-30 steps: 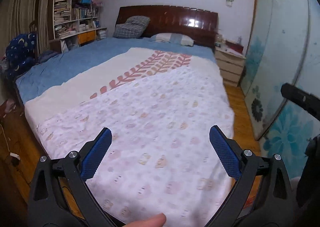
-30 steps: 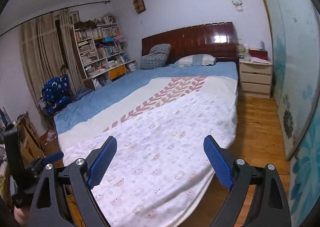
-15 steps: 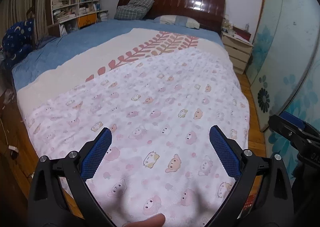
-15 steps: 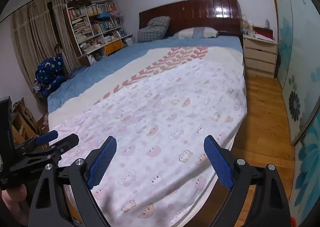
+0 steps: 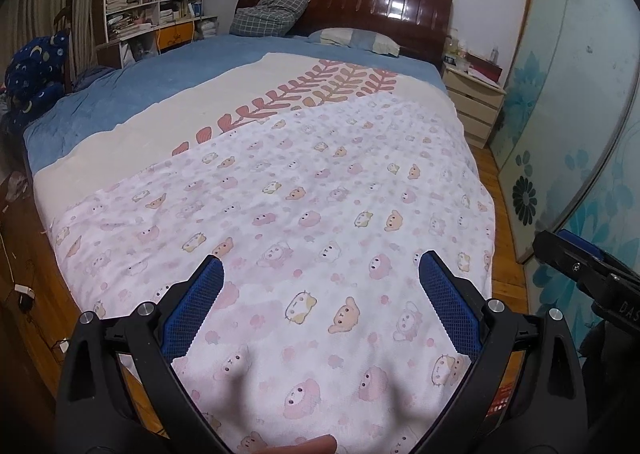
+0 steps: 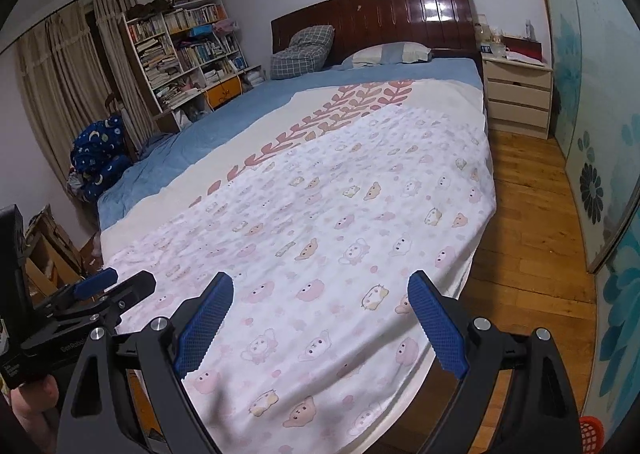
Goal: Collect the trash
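Observation:
No piece of trash shows on the bed in either view. My left gripper [image 5: 320, 266] hangs open over the foot of the bed, nothing between its blue pads. In the right wrist view my right gripper [image 6: 320, 282] is open too, above the bed's near right corner. A white blanket with pink bear prints [image 5: 304, 206] [image 6: 320, 222] covers the near half of the bed. The left gripper [image 6: 116, 282] also shows at the left edge of the right wrist view, and the right gripper [image 5: 576, 254] at the right edge of the left wrist view.
A dark wooden headboard [image 5: 360, 2] and pillows [image 5: 356, 40] lie at the far end. A bedside drawer unit [image 6: 516, 94] stands far right, a full bookshelf [image 6: 180, 50] far left. Wooden floor [image 6: 532, 222] runs along sliding doors [image 6: 592, 134]. A red basket [image 6: 590, 434] sits bottom right.
Both grippers have moved forward and tipped down toward the bed, so the bear blanket fills more of each view. Both stayed open.

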